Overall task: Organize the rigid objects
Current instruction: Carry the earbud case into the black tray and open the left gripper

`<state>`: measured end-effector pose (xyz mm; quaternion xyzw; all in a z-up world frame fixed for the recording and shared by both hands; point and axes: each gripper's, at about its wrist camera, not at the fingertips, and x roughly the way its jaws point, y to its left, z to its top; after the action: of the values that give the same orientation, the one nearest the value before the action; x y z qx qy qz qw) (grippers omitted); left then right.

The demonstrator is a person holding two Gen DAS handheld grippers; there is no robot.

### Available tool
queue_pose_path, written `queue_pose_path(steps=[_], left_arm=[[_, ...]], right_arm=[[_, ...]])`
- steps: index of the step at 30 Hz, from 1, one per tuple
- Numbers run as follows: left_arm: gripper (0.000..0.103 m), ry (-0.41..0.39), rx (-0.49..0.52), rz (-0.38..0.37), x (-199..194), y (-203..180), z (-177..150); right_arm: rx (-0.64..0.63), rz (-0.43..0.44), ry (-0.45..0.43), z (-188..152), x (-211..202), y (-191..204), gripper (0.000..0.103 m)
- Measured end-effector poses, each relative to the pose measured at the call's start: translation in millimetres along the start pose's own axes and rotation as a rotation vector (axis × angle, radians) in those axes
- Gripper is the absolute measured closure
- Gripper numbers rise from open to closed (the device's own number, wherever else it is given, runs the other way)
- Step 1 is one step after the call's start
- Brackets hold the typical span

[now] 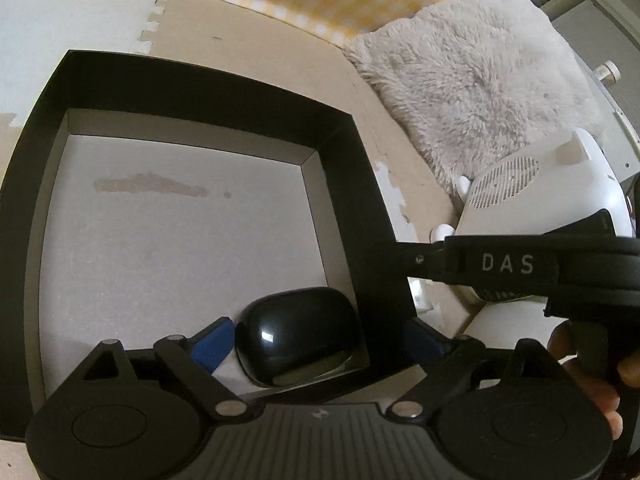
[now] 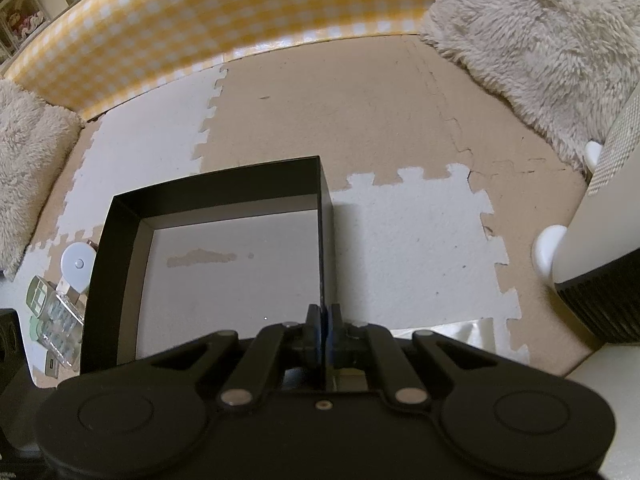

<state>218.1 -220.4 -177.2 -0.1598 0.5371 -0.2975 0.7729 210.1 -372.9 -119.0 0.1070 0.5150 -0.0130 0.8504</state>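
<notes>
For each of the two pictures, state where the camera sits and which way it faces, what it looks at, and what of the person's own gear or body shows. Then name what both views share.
Left wrist: on the left gripper, looking forward and down into the black box at a glossy black case between the open blue pads; the right gripper's arm and a hand show.
Right wrist: on the right gripper, looking down along the box wall it pinches; only its own linkage shows.
Shared: the box, foam mat, fluffy cushion, yellow checked cloth.
</notes>
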Motion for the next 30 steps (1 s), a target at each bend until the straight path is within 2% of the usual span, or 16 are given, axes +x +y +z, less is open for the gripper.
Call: queue_pose_path(steps=[10,16,30], left_arm=[[0.002,-0.006,0.032,0.035,-10.7,-5.5,-0.8],[0.0,-0.037,0.074,0.09,-22.5,-9.4,-1.9],[0.0,-0.092,0.262,0.244,-69.6,-23.9,-8.4]], right_arm=[[0.009,0.005,0.0,-0.7,0.7,-1.9,0.099],[0.001,0.006,-0.001,-1.0,0.5,-1.7,0.099],[-0.003,0.009,-0.01,-1.8,0.0,-1.3,0.099]])
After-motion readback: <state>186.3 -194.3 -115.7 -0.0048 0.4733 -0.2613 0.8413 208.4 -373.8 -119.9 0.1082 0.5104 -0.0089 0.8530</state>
